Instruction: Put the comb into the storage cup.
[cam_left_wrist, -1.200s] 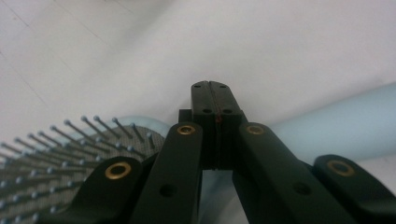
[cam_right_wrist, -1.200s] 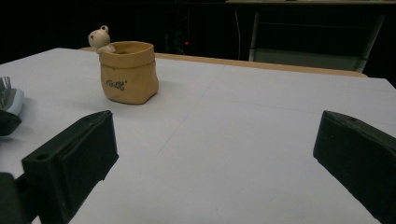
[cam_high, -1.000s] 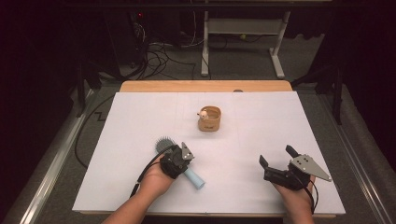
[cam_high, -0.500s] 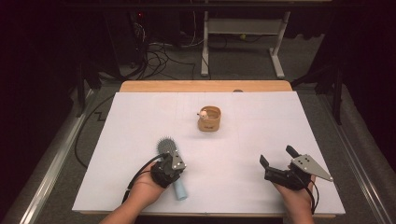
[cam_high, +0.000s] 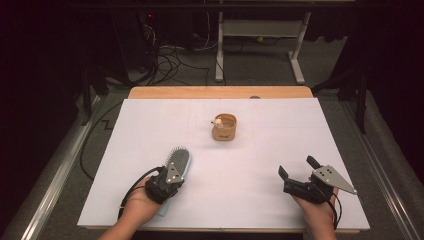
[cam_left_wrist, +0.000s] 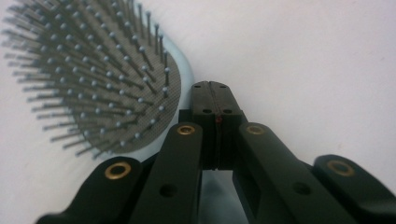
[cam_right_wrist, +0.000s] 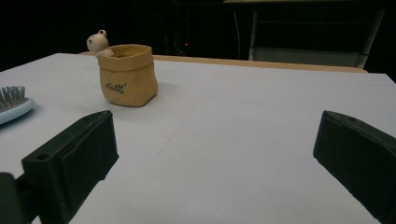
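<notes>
Black jaws of my left gripper (cam_left_wrist: 215, 100) are pressed together, tip to tip, with nothing between the tips. In the left gripper view they sit just beside the right edge of the brush (cam_left_wrist: 93, 74), whose pale blue body and grey bristle pad lie bristles-up on the white sheet. Whether the handle is caught lower in the jaws I cannot tell; a pale blue patch shows beneath them.

High view: left gripper (cam_high: 167, 181) lies over the brush (cam_high: 178, 159) near the front left of the table (cam_high: 150, 125), my hand behind it at the front edge. Brush head points away from me and slightly right. Pale blue handle end peeks out beside my wrist.

Right gripper (cam_high: 298, 173) rests at front right, well apart from the left one. Its jaws stand wide apart and hold nothing; in the right gripper view only bare white sheet lies between them. Grey plate sits on top of it.

Further out, near the table middle, a tan pot (cam_high: 224, 127) stands upright with a small bear figure at its left rim. In the right gripper view the pot (cam_right_wrist: 127, 74) carries dark script, and the brush head shows at the left edge.

Beyond the sheet, a strip of wooden tabletop, then floor cables and a grey stand.
</notes>
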